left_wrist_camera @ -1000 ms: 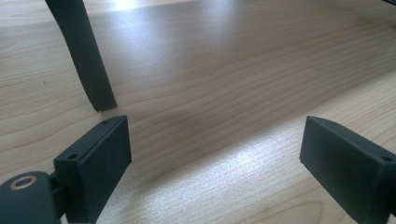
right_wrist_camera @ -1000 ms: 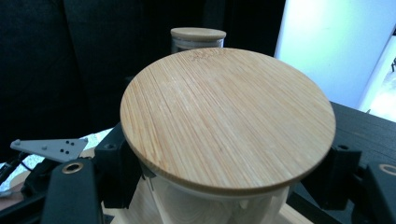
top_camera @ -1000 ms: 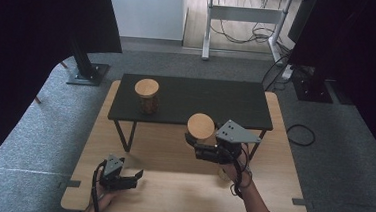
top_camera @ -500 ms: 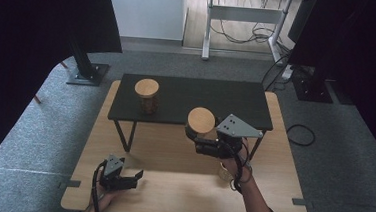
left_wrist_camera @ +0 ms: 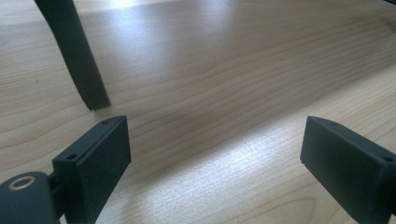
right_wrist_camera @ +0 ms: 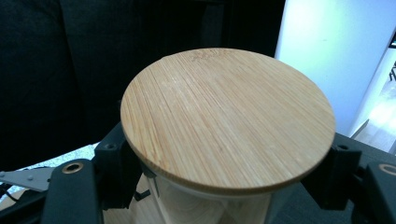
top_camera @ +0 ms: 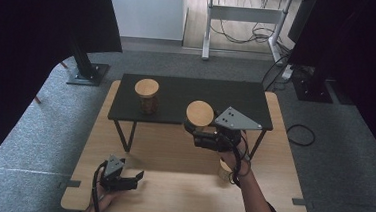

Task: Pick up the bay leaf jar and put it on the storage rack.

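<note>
- Right gripper (top_camera: 197,133) is clamped on a jar with a bamboo lid (top_camera: 199,113), at centre of the high view, held at the near edge of the black shelf (top_camera: 227,96).
- Versus a second ago: jar and gripper sit slightly higher and further right in the frame; a small shift, the grip unchanged.
- Right gripper view: lid (right_wrist_camera: 227,119) is large in the middle of the frame, with a black jaw on each side pressing the glass body below the lid.
- Second jar (top_camera: 146,95) stands on the shelf, upper left of centre, same spot as before.
- Left gripper (top_camera: 133,179) is in the lower left of the high view, low over the wooden table (top_camera: 173,150), hasn't moved; jaws wide apart, nothing between them in the left gripper view, just wood grain (left_wrist_camera: 224,93).
- Judgement: the carried jar looks headed onto the shelf beside the other one; it is not yet set down, so placement and release are still to come.
</note>
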Motion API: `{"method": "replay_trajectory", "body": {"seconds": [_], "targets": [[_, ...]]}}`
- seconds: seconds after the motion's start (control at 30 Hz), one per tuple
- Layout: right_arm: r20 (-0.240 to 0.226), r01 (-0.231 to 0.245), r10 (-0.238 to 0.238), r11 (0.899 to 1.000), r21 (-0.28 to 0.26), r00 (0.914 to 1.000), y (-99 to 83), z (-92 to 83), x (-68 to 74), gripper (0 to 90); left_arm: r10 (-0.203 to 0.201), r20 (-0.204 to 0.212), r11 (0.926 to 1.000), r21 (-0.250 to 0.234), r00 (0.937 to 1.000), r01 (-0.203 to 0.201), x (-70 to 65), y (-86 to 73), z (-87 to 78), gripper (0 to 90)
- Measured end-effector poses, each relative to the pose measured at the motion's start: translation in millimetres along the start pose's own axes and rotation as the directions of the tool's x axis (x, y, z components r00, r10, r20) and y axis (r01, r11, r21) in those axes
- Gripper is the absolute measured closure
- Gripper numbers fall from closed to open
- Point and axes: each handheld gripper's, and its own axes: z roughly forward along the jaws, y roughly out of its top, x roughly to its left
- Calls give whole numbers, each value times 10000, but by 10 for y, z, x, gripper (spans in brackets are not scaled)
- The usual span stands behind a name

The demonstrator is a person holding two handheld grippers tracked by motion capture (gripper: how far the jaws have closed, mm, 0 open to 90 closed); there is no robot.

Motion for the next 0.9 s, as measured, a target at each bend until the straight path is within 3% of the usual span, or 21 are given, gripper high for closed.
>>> {"method": "replay_trajectory", "body": {"seconds": [0.9], "targets": [[491,-420,415,9991,84,9979,43,192,-312,253,-107,-26,9999,-22,9999,107,5,-2,-2,79]]}}
